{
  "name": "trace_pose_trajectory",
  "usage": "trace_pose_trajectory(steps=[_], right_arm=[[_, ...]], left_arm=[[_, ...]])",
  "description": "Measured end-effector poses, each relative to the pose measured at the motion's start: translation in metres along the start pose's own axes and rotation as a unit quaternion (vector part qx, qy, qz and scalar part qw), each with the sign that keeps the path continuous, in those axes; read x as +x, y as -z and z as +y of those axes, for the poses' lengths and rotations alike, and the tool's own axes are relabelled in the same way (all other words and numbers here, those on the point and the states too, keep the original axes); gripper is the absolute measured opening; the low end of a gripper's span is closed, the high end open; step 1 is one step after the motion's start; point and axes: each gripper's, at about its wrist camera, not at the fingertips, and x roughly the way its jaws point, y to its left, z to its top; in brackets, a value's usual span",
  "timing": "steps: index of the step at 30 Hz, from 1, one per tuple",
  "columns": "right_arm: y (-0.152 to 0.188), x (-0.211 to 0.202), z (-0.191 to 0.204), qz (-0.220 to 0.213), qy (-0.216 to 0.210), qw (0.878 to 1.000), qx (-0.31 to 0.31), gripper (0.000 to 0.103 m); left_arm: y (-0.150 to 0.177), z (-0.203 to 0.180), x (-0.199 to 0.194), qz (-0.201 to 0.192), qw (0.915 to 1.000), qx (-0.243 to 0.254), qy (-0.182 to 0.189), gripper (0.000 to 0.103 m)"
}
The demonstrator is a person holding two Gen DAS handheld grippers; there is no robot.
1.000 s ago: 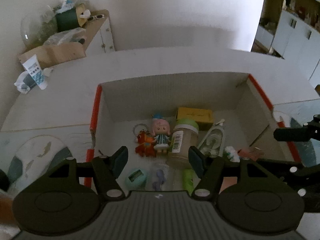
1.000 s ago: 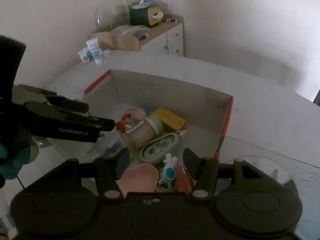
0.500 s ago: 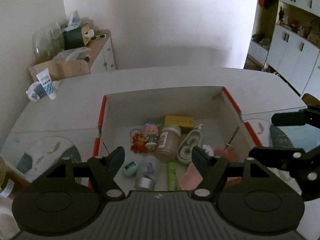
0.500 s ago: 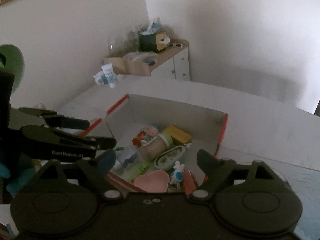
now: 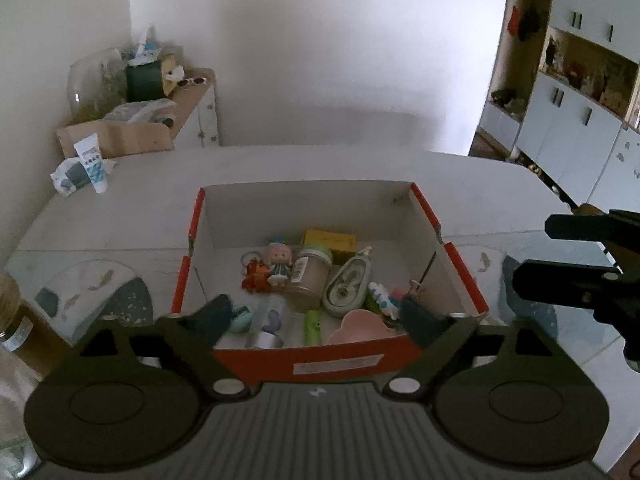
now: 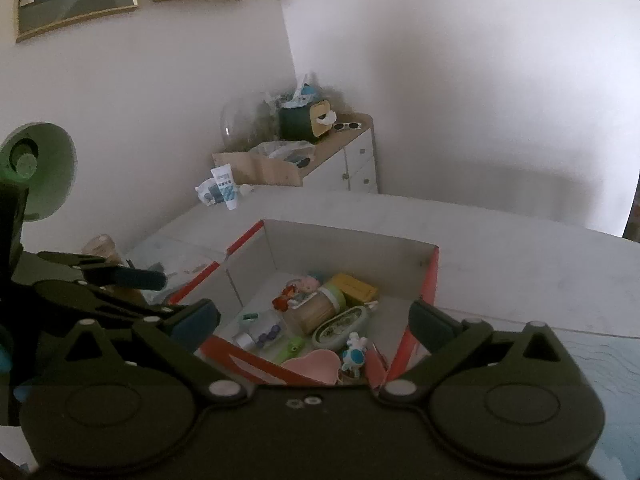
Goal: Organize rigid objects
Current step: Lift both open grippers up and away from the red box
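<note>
An orange-edged cardboard box (image 5: pixel 428 216) stands on the white table. It holds a doll (image 5: pixel 280 262), a jar with a green lid (image 5: pixel 310 276), a yellow box (image 5: pixel 330 240), an oval case (image 5: pixel 348 286), a pink heart dish (image 5: pixel 358 326) and other small toys. My left gripper (image 5: pixel 320 320) is open and empty, above and in front of the box's near wall. My right gripper (image 6: pixel 314 322) is open and empty, above the box's near right corner (image 6: pixel 384 368). The right gripper also shows at the right edge of the left wrist view (image 5: pixel 580 256).
A tube (image 5: pixel 91 164) and crumpled wrapper lie at the table's far left. A side cabinet (image 5: pixel 192 116) with clutter stands behind. Patterned mats (image 5: pixel 92 292) lie left and right of the box. A glass jar (image 5: pixel 10 320) stands at the near left. White cupboards (image 5: pixel 580 120) are far right.
Both grippers have pulled back and up from inside the box. Both have opened wider. The objects in the box have not moved.
</note>
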Motion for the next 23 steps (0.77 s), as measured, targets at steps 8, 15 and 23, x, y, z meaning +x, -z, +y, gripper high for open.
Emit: trace_pose_trajectory(steps=[8, 15, 23], right_arm=[[0.004, -0.012, 0.000, -0.013, 0.000, 1.000, 0.012, 0.103], [0.007, -0.015, -0.001, -0.014, 0.001, 1.000, 0.017, 0.103], [0.008, -0.016, -0.002, -0.011, 0.001, 1.000, 0.019, 0.103]], left_arm=[[0.008, -0.001, -0.008, 0.001, 0.9999, -0.011, 0.003, 0.102], [0.012, -0.006, -0.012, 0.000, 0.9999, -0.004, 0.011, 0.102], [0.012, -0.011, -0.012, -0.001, 1.0000, 0.005, 0.005, 0.102]])
